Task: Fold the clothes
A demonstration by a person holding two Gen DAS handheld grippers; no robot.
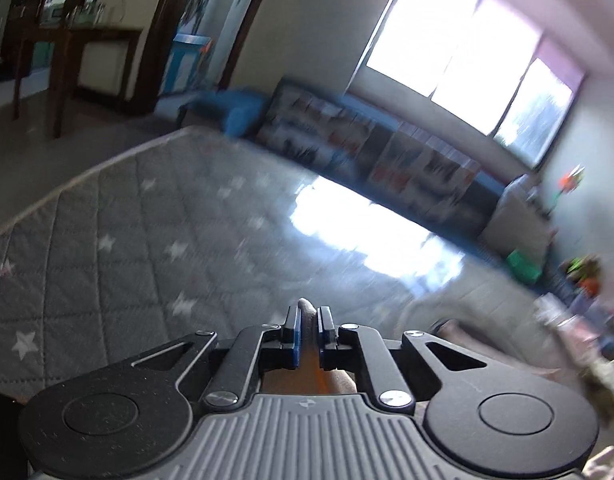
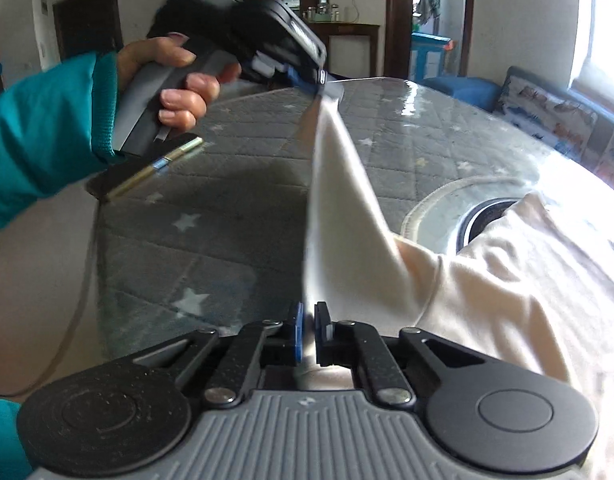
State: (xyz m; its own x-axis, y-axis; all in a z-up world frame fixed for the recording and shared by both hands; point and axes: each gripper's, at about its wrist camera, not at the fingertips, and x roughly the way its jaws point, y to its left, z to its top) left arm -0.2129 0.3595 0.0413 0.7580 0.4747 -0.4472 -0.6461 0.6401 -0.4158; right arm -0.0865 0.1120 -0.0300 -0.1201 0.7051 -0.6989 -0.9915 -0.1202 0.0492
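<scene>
A: Counting items: how many of each?

B: Two grippers, one garment (image 2: pixel 487 280), one table (image 2: pixel 211 240). One hand (image 2: pixel 175 80) in a teal sleeve (image 2: pixel 43 120) grips the left gripper (image 2: pixel 321 80).

A: Jaw state?

B: Left gripper (image 1: pixel 308 328): jaws pressed together on a fold of the garment (image 1: pixel 305 308). Right gripper (image 2: pixel 308 332): jaws pinching the same cloth edge at the near end.

A: Garment condition and location?

B: Cream, soft, plain. A strip is stretched taut in the air between the two grippers, above the table. The remainder lies bunched on the table's right side, partly covering a round dark opening.

A: Edges and clearance?

B: The table carries a grey quilted cover with white stars under a glossy sheet. Its left edge and far corner are visible; the surface left of the strip is open. A bench (image 1: pixel 387 148) with patterned cushions runs beyond the far edge, under the window (image 1: pixel 459 48).
</scene>
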